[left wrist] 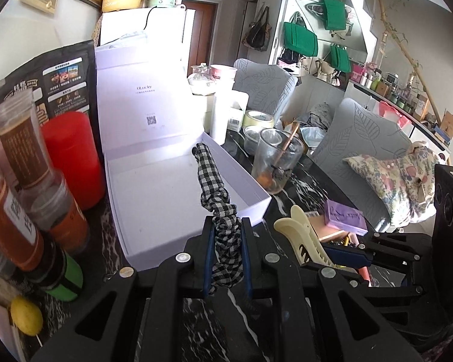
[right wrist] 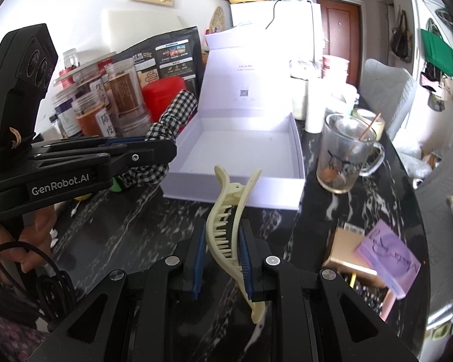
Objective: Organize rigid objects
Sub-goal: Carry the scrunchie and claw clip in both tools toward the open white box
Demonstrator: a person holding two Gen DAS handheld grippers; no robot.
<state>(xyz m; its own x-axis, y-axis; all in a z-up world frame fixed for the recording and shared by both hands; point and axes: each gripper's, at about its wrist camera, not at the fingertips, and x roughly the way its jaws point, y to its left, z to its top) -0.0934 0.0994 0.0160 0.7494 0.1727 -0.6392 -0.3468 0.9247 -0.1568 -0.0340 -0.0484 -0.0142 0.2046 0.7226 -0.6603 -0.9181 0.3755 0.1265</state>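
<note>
While both loads hang just short of the open white cardboard box (right wrist: 241, 147), I judge the step as carry-to-box; next, each must clear the near wall, then be let go inside.
Item one: black-and-white checked fabric scrunchie (left wrist: 218, 211), soft, bunched, pinched in my left gripper (left wrist: 228, 259), its far end over the box floor.
Item two: cream plastic claw hair clip (right wrist: 226, 226), toothed, rigid, clamped upright in my right gripper (right wrist: 221, 267) above the black marble table (right wrist: 154, 226).

Glass mug (right wrist: 344, 157) with stick on black marble table (right wrist: 154, 226), red canister (left wrist: 72, 157), spice jars (left wrist: 21, 138)
</note>
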